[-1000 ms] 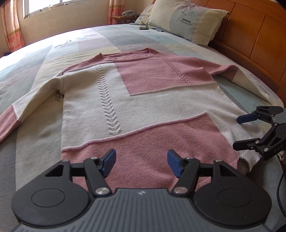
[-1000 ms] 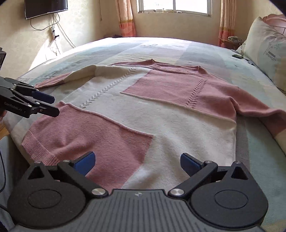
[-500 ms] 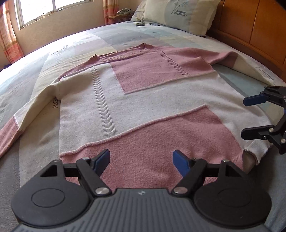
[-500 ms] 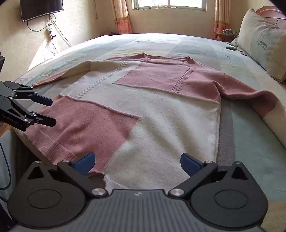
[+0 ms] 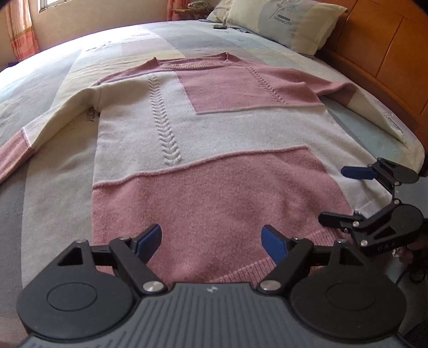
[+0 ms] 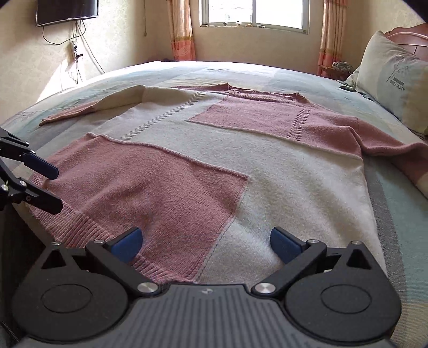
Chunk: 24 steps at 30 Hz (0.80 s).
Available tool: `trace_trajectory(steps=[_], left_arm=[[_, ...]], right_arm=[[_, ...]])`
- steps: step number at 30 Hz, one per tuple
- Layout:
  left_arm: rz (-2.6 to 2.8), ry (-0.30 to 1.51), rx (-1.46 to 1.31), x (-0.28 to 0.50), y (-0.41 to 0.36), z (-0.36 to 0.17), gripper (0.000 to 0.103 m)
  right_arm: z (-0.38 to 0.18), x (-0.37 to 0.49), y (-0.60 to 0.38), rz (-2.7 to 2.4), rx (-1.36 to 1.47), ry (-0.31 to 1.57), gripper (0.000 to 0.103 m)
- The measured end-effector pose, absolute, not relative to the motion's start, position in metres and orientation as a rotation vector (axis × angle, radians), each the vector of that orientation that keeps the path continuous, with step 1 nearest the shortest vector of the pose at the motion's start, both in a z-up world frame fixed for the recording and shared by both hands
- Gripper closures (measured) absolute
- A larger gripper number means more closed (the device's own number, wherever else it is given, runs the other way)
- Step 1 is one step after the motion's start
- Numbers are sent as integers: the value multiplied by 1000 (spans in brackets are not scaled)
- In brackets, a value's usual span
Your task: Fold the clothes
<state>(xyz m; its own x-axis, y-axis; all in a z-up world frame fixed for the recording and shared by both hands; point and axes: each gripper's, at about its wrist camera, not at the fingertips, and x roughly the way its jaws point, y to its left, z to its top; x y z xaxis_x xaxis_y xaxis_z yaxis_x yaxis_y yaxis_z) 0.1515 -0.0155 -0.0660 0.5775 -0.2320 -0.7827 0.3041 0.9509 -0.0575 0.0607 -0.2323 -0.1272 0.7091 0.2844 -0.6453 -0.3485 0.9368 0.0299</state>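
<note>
A pink and cream knit sweater (image 5: 214,139) lies flat and face up on the bed, its hem toward me and both sleeves spread out. It also shows in the right wrist view (image 6: 240,160). My left gripper (image 5: 212,241) is open over the pink hem near its left corner. My right gripper (image 6: 206,242) is open over the hem where pink meets cream. The right gripper shows in the left wrist view (image 5: 337,198) at the hem's right corner. The left gripper shows in the right wrist view (image 6: 52,187) at the hem's left corner. Neither holds cloth.
The bed (image 5: 48,214) has a pastel patchwork cover. A pillow (image 5: 291,24) leans on the wooden headboard (image 5: 388,61) at the right. A small dark object (image 5: 220,26) lies near the pillow. A window (image 6: 254,13) and a wall TV (image 6: 67,10) are beyond.
Both grippers have moved forward and lower over the sweater's hem. They stay open. The sweater has not moved.
</note>
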Motion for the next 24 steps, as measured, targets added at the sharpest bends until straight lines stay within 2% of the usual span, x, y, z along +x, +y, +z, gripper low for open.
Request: trace_trajectory(steps=[3, 6, 8, 14, 19, 24], left_arm=[[-275, 858, 95, 183, -17, -66, 22], [-256, 895, 100, 194, -16, -83, 22], [-237, 929, 94, 181, -11, -96, 21], [-271, 936, 114, 122, 4, -91, 18], [-258, 888, 135, 151, 5, -72, 18], [-250, 889, 122, 163, -1, -87, 18]], right_arm=[[-127, 62, -227, 326, -107, 705, 0], [-128, 60, -227, 318, -104, 701, 0], [-128, 59, -227, 316, -102, 700, 0], [-129, 57, -226, 306, -102, 690, 0], [-129, 57, -224, 294, -105, 689, 0], [-129, 59, -222, 288, -108, 696, 0]])
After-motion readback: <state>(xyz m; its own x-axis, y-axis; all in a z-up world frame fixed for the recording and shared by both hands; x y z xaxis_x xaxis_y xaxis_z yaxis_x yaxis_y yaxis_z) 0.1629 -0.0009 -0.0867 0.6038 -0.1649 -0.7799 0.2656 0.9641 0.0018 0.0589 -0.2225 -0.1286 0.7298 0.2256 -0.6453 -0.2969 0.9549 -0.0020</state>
